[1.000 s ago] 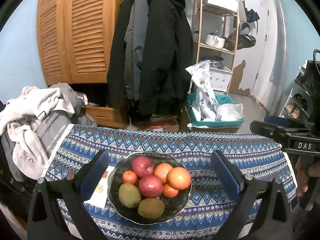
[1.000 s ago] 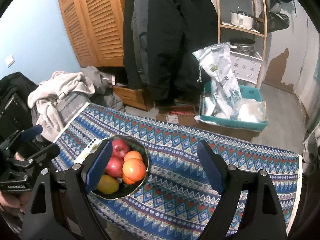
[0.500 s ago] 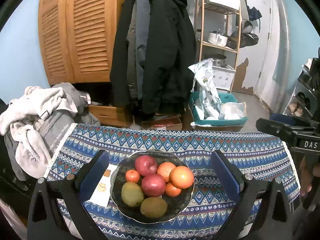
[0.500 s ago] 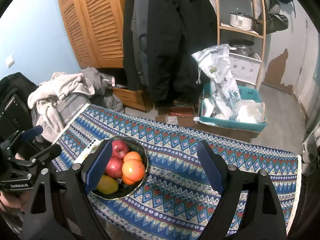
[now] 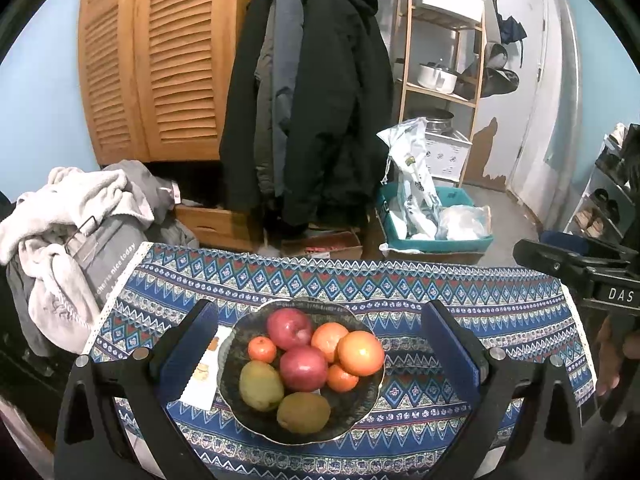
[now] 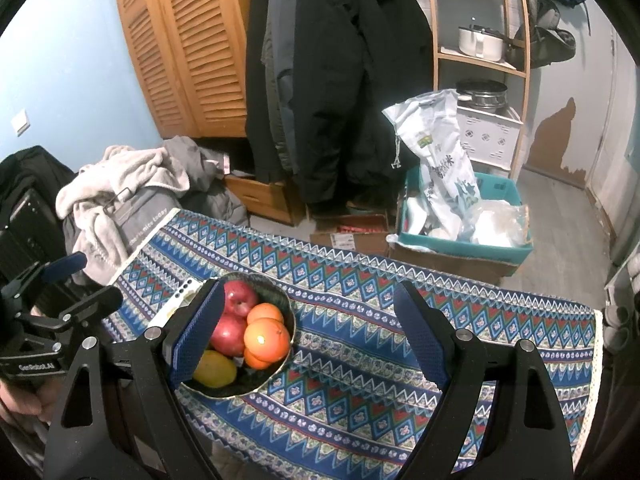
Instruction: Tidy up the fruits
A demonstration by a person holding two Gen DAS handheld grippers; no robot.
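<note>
A dark bowl sits on the blue patterned tablecloth. It holds two red apples, several oranges and two green-brown fruits. My left gripper hangs open above the near table edge, its jaws straddling the bowl without touching it. My right gripper is open too, over the cloth just right of the bowl; its left pad hides part of the fruit. Each gripper shows at the edge of the other's view.
A white card lies under the bowl's left side. Beyond the table are a pile of clothes, hanging coats, a teal bin with bags and a wooden shelf. A hand holds the right gripper.
Both views have barely shifted; the bowl sits slightly higher and further right in the left wrist view. Both grippers stay open and no fruit has moved.
</note>
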